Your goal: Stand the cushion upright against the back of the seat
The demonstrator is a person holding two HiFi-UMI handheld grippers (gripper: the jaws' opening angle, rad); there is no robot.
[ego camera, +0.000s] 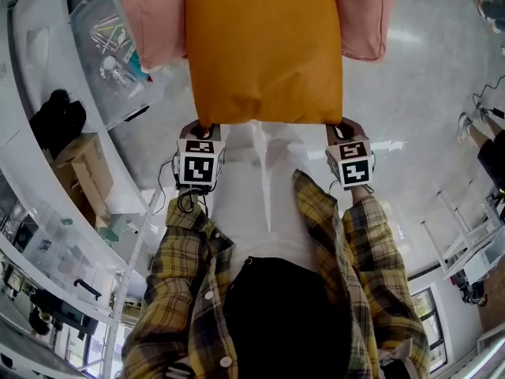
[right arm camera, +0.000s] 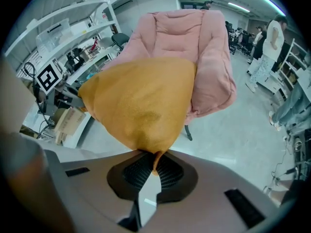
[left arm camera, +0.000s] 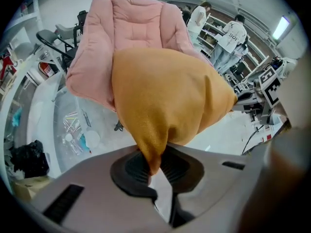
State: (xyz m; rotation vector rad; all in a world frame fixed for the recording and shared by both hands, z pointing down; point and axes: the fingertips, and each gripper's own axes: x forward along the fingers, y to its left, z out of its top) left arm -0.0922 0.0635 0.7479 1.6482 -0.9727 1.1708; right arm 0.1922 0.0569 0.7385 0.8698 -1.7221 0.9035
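Orange cushion (ego camera: 264, 46) hung before the pink chair (ego camera: 150, 22), two corners clamped by left gripper (ego camera: 207, 126) and right gripper (ego camera: 342, 125).

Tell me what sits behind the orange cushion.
The pink chair: its backrest and side wings show past the cushion. The cushion covers its seat, so anything lying there stays unseen.

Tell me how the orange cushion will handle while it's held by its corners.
Probably soft and floppy: the orange cushion bunches to a point where the left gripper and right gripper pinch it. Likely light, since two corner pinches hold it.
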